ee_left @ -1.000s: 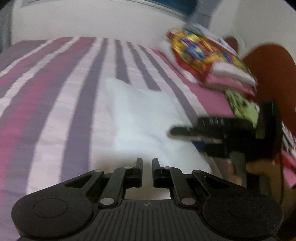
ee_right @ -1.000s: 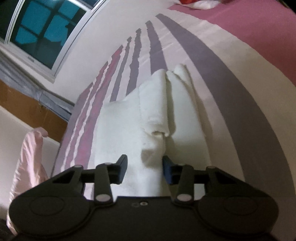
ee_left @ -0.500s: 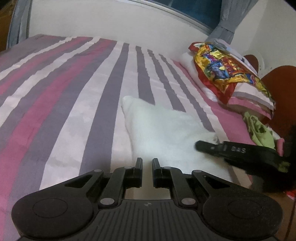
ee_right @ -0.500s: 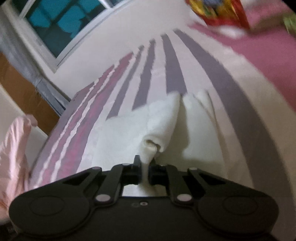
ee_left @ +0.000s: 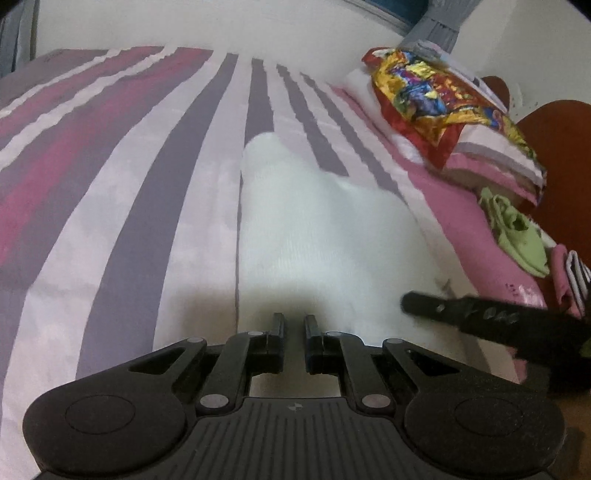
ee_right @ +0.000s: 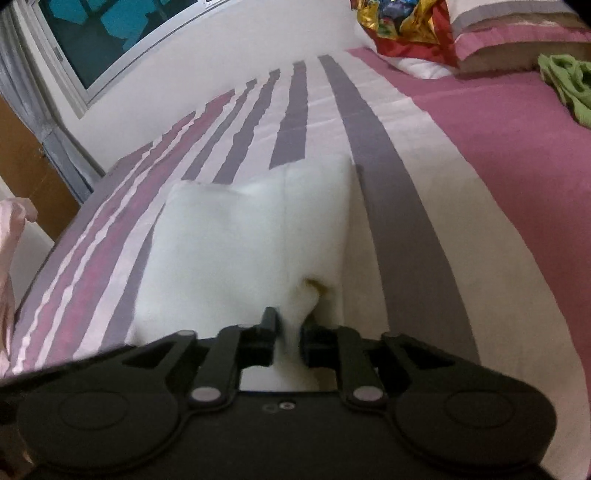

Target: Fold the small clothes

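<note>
Our right gripper pinches the white cloth; its near edge is hidden. Only our left gripper, nearly closed and empty, shows the other's side.

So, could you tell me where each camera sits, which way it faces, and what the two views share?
Left wrist: on the left gripper, nearly shut on nothing, facing along the striped bed over the white cloth; the right gripper enters from the right.
Right wrist: on the right gripper, facing the window wall, clamped on a cloth fold.
Shared: cloth, bed, colourful bag, green garment.
</note>
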